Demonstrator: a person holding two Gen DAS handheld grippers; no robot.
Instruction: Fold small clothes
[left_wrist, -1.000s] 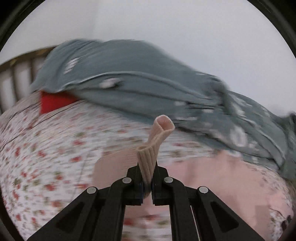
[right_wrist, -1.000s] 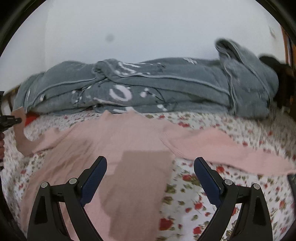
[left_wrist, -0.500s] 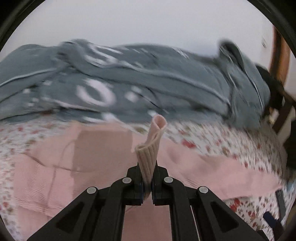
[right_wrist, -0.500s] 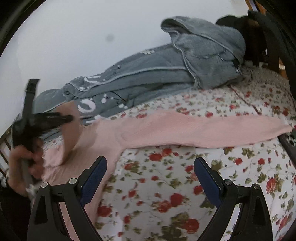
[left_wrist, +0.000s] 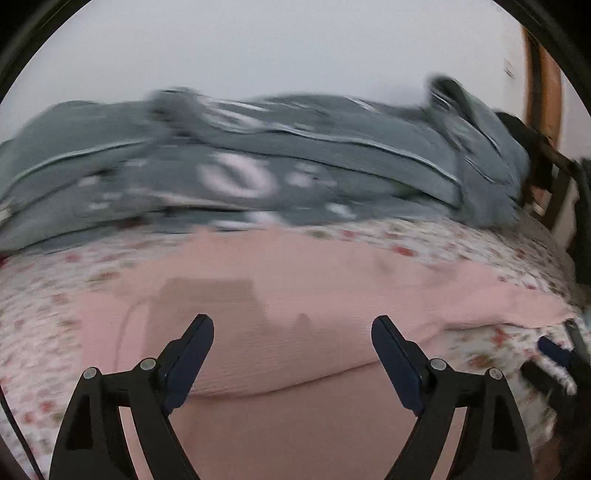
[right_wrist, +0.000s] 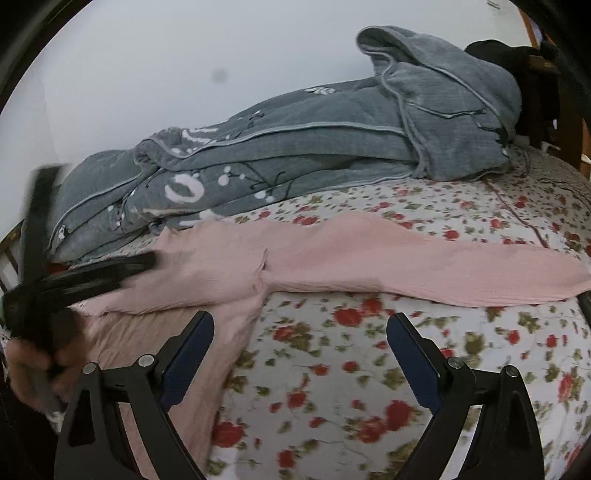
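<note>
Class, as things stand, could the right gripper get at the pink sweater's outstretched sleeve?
Probably yes. The right gripper is open and empty, and the outstretched sleeve lies flat on the floral bedsheet just ahead of it, nothing lying across it. The left gripper works farther left.

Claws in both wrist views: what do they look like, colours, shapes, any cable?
Left claw and right claw match: black angular linkage arms with triangular cut-outs, silver round pivot pins, and dark blue flat pads on the finger tips. A thin dark cable runs at the left view's edge. No sleeve shows.

Flowered bedsheet lies free ahead; the grey quilt heap blocks the far edge.
</note>
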